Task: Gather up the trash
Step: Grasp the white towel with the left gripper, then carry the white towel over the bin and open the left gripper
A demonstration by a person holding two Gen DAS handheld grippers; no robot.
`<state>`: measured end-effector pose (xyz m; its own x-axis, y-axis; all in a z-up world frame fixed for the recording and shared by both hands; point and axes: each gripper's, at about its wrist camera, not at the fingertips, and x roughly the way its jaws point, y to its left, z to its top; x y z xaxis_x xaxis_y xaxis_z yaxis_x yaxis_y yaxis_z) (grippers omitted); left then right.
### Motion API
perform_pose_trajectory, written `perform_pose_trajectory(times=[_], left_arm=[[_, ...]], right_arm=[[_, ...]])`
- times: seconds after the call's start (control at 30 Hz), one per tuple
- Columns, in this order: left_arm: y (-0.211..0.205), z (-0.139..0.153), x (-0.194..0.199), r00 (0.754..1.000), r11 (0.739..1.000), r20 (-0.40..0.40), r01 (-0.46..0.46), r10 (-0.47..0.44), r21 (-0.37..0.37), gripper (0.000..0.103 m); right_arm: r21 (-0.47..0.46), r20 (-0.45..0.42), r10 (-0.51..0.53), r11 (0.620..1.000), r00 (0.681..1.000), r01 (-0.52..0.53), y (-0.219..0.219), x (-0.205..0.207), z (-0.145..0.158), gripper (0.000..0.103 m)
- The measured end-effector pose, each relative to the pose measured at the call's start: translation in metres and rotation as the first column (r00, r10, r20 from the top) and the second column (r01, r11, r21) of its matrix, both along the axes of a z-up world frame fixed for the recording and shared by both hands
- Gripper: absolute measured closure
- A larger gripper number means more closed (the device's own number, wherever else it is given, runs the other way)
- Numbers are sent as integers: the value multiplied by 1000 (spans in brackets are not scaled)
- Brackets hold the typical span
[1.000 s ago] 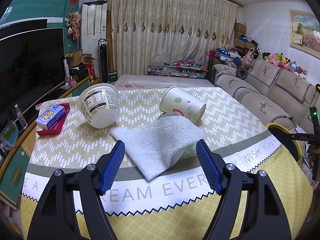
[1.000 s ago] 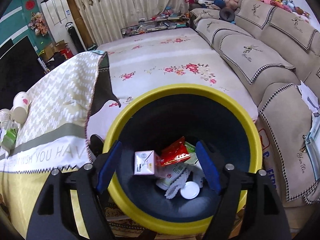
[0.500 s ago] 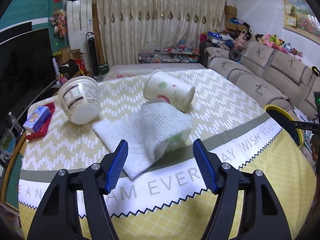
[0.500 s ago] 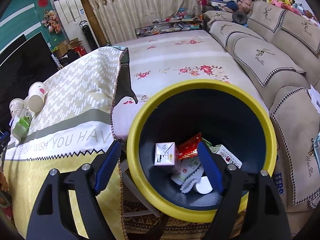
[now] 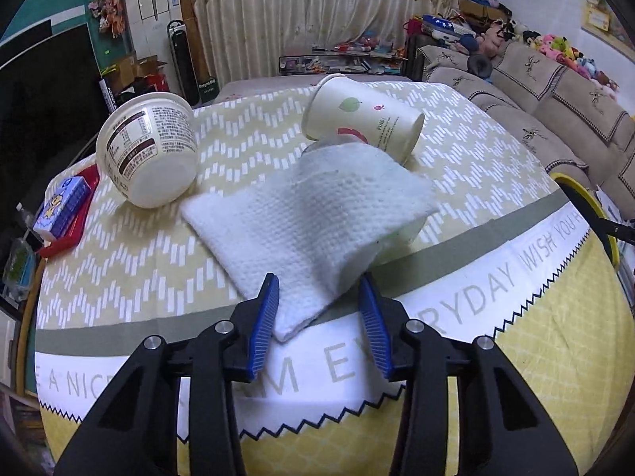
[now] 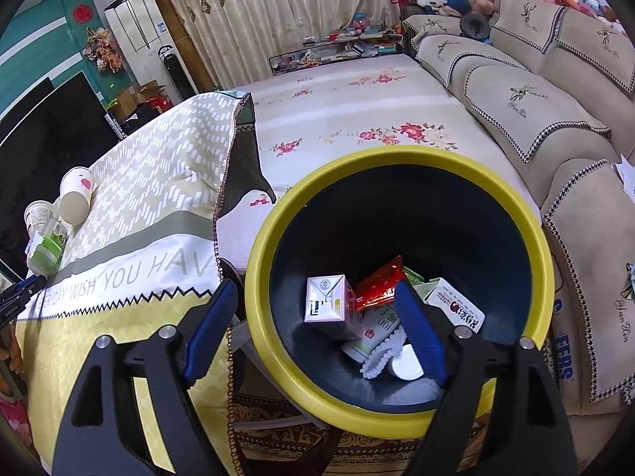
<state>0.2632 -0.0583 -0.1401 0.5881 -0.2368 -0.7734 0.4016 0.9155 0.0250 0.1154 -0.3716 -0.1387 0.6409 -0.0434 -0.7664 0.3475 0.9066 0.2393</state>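
A white paper towel [image 5: 305,218] lies draped over a tipped plastic cup on the table. My left gripper [image 5: 319,325] is open, its blue pads on either side of the towel's near corner. A paper cup [image 5: 361,119] and a white noodle bowl [image 5: 152,154] lie on their sides behind it. My right gripper [image 6: 317,329] is open and empty above the yellow-rimmed trash bin [image 6: 274,222], which holds a white carton [image 6: 325,305], a red wrapper [image 6: 377,285] and other litter.
A blue box on a red tray [image 5: 67,206] sits at the table's left edge. The sofa [image 6: 535,91] stands right of the bin. The bin's rim [image 5: 591,210] shows at the table's right. The cups [image 6: 75,194] show far left in the right wrist view.
My left gripper has moved forward to the towel's near corner and its jaws have narrowed. My right gripper has drifted left and back from the bin.
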Motion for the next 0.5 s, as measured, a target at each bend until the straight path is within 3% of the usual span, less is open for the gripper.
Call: perform_pose_trajectory(times=[0.2, 0.27, 0.33, 0.5], left_arm=[[-8, -2, 5, 1000, 999, 6, 4, -4, 39, 64], [-10, -1, 5, 1000, 997, 22, 5, -6, 72, 82], [-7, -1, 4, 1000, 997, 29, 3, -5, 83, 93], [6, 10, -7, 1000, 1000, 20, 4, -5, 24, 95]], right_arm=[[6, -1, 16, 1000, 1000, -16, 4, 1, -1, 26], [7, 1, 22, 1000, 1000, -22, 5, 0, 0, 26], [9, 5, 23, 1000, 1000, -23, 5, -1, 1, 26], [11, 19, 18, 1000, 1000, -18, 5, -5, 5, 26]])
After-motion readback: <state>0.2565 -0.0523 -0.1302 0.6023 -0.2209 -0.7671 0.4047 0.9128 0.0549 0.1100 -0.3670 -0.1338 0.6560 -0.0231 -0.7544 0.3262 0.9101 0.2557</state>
